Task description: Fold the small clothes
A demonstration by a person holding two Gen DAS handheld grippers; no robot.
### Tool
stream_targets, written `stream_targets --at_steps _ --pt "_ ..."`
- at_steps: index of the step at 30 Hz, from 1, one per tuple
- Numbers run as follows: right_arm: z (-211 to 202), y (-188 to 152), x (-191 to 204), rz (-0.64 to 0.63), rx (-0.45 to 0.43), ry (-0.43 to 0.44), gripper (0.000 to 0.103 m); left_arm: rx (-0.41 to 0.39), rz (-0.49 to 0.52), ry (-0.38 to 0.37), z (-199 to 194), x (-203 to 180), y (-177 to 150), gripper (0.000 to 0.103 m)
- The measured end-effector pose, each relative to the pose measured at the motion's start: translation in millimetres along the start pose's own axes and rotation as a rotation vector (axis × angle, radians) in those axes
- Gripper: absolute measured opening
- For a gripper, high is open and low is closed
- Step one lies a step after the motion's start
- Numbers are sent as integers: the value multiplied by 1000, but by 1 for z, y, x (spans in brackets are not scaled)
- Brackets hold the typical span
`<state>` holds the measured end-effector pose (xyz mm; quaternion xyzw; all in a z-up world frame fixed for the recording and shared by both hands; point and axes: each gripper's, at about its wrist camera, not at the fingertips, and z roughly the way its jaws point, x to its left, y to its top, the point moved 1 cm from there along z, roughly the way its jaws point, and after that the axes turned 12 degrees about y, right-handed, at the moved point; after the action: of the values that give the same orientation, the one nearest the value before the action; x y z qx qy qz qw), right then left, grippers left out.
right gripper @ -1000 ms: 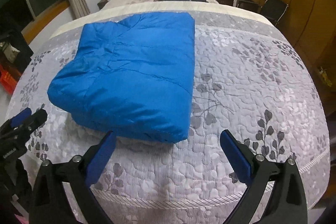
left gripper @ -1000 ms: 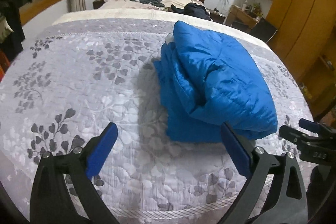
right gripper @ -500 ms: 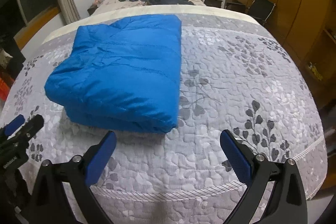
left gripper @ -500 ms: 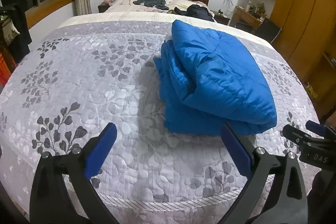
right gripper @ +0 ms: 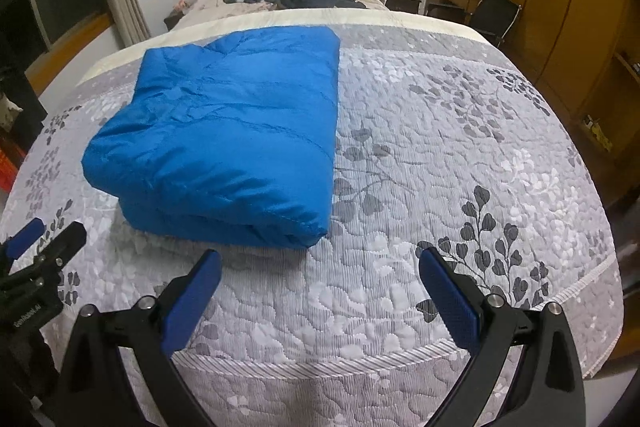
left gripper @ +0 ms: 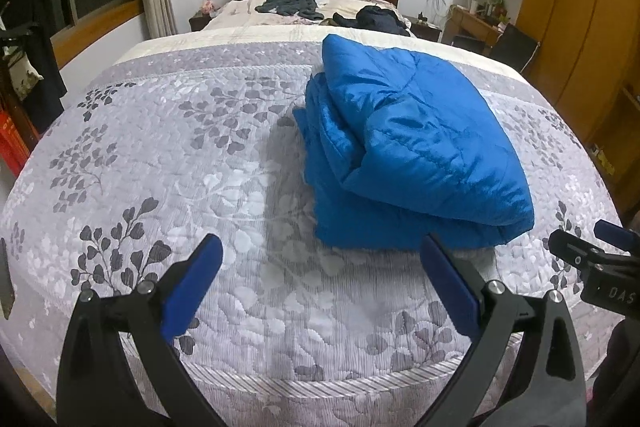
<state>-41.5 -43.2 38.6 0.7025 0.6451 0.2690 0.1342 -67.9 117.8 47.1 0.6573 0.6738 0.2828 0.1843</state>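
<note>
Blue padded garment point(left gripper: 404, 151) lies folded on the grey leaf-patterned quilt point(left gripper: 180, 155). Left wrist view: left gripper point(left gripper: 320, 275) spread wide, empty; garment ahead and right, its near edge just beyond the right finger tip. Right wrist view: right gripper point(right gripper: 320, 279) spread, empty; garment point(right gripper: 228, 135) ahead and left, clear of both fingers.

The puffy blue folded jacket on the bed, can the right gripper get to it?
Probably yes. The right gripper is open and empty, and only bare grey floral quilt lies between it and the puffy blue folded jacket, ahead and slightly left.
</note>
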Motion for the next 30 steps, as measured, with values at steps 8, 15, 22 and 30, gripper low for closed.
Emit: stream_targets --at_steps 8,15,22,30 --pt "1 2 -1 -4 -11 1 99 11 14 4 4 -5 0 98" --pt "3 3 -4 2 -16 -2 99 17 20 1 6 -6 -1 98" --pt "5 3 -5 9 -7 5 99 16 20 1 6 -7 -1 98" --pt "5 3 -6 14 -3 5 99 16 18 -2 6 -7 -1 98"
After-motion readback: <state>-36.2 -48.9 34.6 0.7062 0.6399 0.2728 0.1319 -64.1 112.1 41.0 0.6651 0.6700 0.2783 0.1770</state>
